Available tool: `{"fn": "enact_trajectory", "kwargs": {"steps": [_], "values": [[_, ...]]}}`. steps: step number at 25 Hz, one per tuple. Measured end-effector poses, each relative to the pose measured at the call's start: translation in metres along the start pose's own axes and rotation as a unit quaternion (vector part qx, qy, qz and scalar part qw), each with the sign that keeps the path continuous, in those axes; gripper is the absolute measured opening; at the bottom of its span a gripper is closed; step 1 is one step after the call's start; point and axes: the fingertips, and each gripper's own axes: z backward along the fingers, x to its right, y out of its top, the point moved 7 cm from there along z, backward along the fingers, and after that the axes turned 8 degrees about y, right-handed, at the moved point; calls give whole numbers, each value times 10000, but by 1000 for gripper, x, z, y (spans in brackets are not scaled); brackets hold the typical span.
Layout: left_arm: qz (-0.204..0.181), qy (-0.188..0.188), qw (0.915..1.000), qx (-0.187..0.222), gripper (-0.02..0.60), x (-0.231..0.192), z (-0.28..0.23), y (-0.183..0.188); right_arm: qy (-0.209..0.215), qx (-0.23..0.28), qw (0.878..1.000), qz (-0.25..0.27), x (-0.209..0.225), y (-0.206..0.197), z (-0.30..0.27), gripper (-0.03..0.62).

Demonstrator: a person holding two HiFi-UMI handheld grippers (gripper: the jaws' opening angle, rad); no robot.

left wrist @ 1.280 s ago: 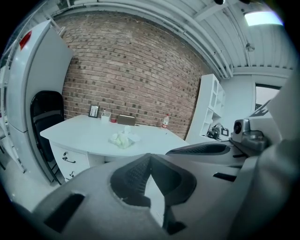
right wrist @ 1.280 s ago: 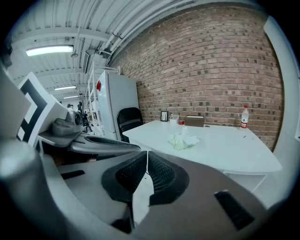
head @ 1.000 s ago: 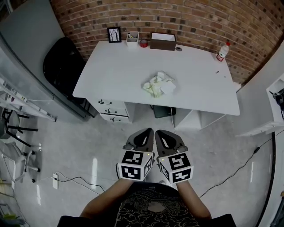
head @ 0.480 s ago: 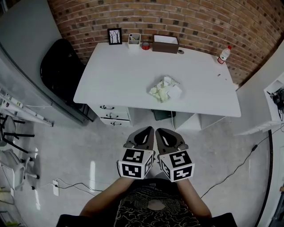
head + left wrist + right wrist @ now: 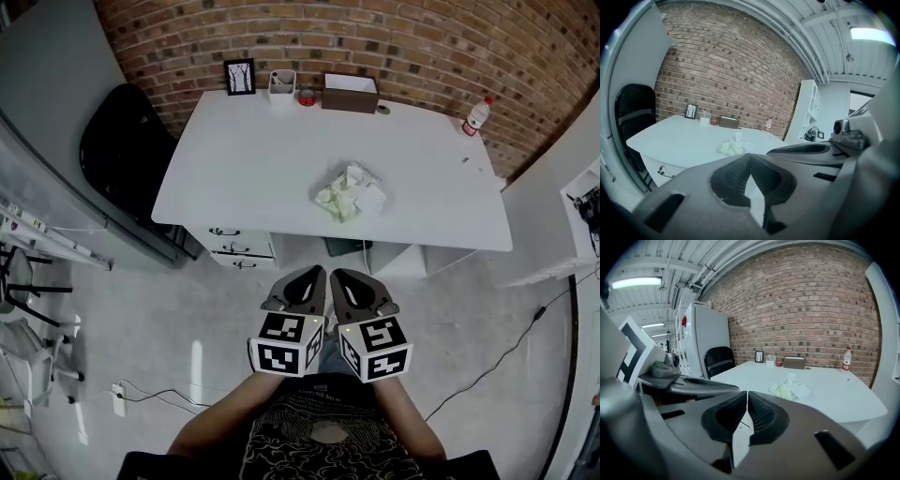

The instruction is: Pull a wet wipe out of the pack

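Note:
A wet wipe pack (image 5: 352,194) lies among crumpled pale wipes near the front middle of the white table (image 5: 253,159). It also shows small in the left gripper view, wipe pack (image 5: 732,147), and in the right gripper view, wipe pack (image 5: 790,389). Both grippers are held side by side close to the person's body, over the floor and well short of the table. My left gripper (image 5: 305,281) is shut with nothing in it, its jaws meeting (image 5: 750,157). My right gripper (image 5: 352,283) is likewise shut and empty (image 5: 747,394).
Along the table's back edge stand a picture frame (image 5: 241,76), a white cup (image 5: 281,84), a brown box (image 5: 350,92) and a bottle (image 5: 476,116). A black chair (image 5: 122,141) is at the table's left. Drawers (image 5: 234,246) sit beneath. A power strip (image 5: 117,394) and cables lie on the floor.
The head view has shifted slightly, so the table and wipes sit a little lower and to the right in the picture. Both grippers stay shut, side by side.

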Motion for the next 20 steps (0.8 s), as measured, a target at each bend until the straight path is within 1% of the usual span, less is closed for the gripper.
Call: {"fn": "enact_trajectory", "kwargs": {"steps": [8,20], "values": [[3,152,9999,-80,11,-1,-41,10,88,-35,10000,-29,42,7,-21,20],[136,433,9987,-252,11,0,-128,40,447,-244,9987,0,124,31,-67,20]]}}
